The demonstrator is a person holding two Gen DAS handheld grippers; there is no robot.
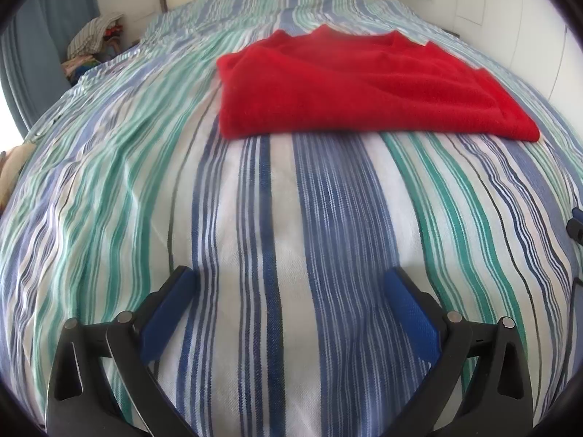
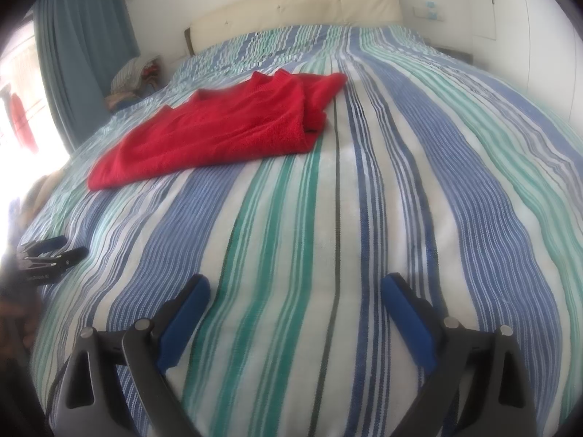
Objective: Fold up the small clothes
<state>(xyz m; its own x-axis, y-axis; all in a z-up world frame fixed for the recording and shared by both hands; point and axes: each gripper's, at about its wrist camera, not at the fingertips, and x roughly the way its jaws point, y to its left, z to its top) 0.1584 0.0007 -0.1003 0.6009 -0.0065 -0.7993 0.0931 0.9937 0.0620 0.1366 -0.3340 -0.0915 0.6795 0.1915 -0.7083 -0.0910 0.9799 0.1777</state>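
A red knitted garment (image 1: 364, 87) lies folded flat on the striped bedspread (image 1: 255, 218), ahead of my left gripper (image 1: 291, 280) and slightly to its right. The left gripper is open and empty, low over the bedspread, well short of the garment. In the right wrist view the same garment (image 2: 226, 127) lies ahead to the left, with a loose fold bunched at its far right end. My right gripper (image 2: 295, 284) is open and empty over bare bedspread (image 2: 328, 218). The left gripper's fingers (image 2: 51, 245) show at the left edge of that view.
A cream headboard (image 2: 298, 3) stands at the far end of the bed. A pile of clothes (image 1: 94, 36) sits beside the bed at the far left, next to a blue curtain (image 2: 80, 43). White wall and cupboard panels (image 2: 528, 36) run along the right side.
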